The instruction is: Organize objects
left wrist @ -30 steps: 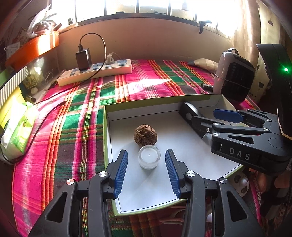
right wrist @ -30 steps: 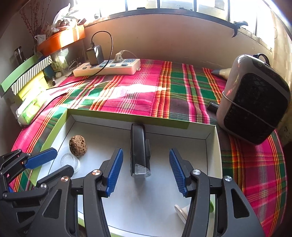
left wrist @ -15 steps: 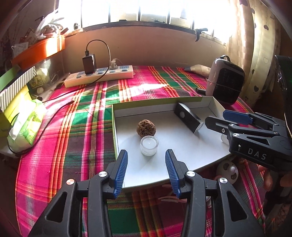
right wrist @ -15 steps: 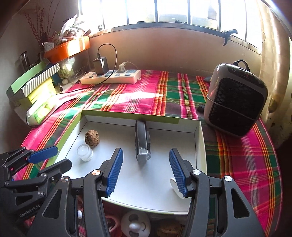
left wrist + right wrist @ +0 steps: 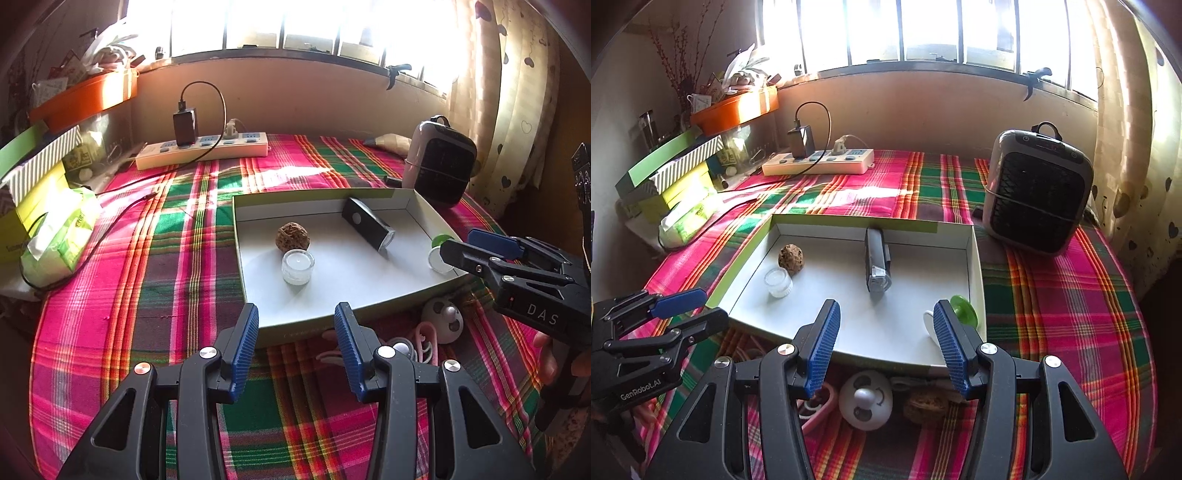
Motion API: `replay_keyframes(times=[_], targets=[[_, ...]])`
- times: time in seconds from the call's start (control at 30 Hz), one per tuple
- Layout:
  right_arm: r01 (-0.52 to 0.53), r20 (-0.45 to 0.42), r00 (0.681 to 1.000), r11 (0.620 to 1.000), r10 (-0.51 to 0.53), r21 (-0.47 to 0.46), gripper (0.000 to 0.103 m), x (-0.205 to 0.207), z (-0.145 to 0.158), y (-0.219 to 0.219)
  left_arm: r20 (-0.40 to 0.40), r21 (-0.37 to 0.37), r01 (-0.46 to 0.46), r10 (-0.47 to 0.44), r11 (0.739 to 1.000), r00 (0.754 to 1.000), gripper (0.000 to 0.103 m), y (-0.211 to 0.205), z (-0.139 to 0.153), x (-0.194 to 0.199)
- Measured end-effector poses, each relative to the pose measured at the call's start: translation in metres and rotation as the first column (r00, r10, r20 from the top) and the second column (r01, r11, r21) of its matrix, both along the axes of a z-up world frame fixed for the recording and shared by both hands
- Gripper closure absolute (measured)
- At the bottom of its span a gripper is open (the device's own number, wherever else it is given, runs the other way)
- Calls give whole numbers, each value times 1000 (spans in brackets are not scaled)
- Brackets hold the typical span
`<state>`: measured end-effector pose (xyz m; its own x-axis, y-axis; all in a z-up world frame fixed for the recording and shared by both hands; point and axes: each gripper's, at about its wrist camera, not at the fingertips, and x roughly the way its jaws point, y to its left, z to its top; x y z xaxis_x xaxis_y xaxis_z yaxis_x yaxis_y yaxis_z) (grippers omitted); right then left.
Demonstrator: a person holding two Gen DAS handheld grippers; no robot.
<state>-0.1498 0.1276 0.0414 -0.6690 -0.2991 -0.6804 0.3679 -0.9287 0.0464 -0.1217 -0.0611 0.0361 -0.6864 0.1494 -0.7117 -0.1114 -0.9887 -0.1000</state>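
Observation:
A shallow white box with green rim (image 5: 369,314) (image 5: 750,254) lies on the plaid cloth. Inside are a brown walnut (image 5: 291,236) (image 5: 791,257), a small clear jar (image 5: 297,266) (image 5: 778,282), a black oblong device (image 5: 367,228) (image 5: 877,264) and a green-and-white piece (image 5: 439,251) (image 5: 962,310) at the right wall. In front of the box lie a white round toy (image 5: 865,400) (image 5: 443,319), a pink clip (image 5: 424,338) and a second walnut (image 5: 925,406). My left gripper (image 5: 295,349) and right gripper (image 5: 884,343) are open, empty, held before the box's near edge.
A white power strip (image 5: 203,149) with a black charger and cable sits at the back. A small heater (image 5: 1036,194) stands right of the box. A tissue pack (image 5: 59,236) and stacked boxes (image 5: 672,170) are at the left.
Both grippers have drawn back and up from inside the box to in front of its near edge. The jar and the black device stay in the box. Loose items in front came into view.

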Motion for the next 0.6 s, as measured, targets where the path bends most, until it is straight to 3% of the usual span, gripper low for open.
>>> replay_keyframes(times=[0.6], targets=[[29,10,1000,1000,-30,11,49,28,-14,18,46,27,41,-42,999,998,61,10,-13,19]])
